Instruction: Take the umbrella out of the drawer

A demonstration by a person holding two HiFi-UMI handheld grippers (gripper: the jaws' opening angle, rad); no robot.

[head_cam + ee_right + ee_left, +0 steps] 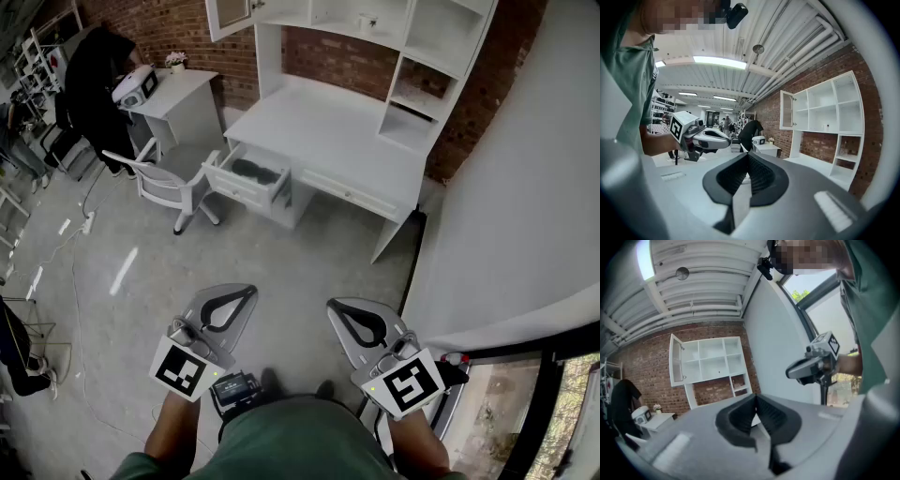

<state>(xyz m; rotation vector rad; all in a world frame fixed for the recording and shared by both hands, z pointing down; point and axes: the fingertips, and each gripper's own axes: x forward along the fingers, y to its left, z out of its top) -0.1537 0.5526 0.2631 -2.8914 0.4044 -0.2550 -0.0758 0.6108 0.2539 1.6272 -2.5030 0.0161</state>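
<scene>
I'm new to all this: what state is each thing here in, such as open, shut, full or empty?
Drawer: pulled open.
Umbrella: lying inside the drawer, not yet taken.
Cabinet door: swung open.
Chair: upright, beside the drawer.
Left gripper: fingers shut, holding nothing.
Right gripper: fingers shut, holding nothing.

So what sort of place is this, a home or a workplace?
Probably a lab or studio staged like a study: a white desk with shelves stands against a brick wall, its drawer open, while the bare ceiling pipes and a person at another table suggest a workplace.
</scene>
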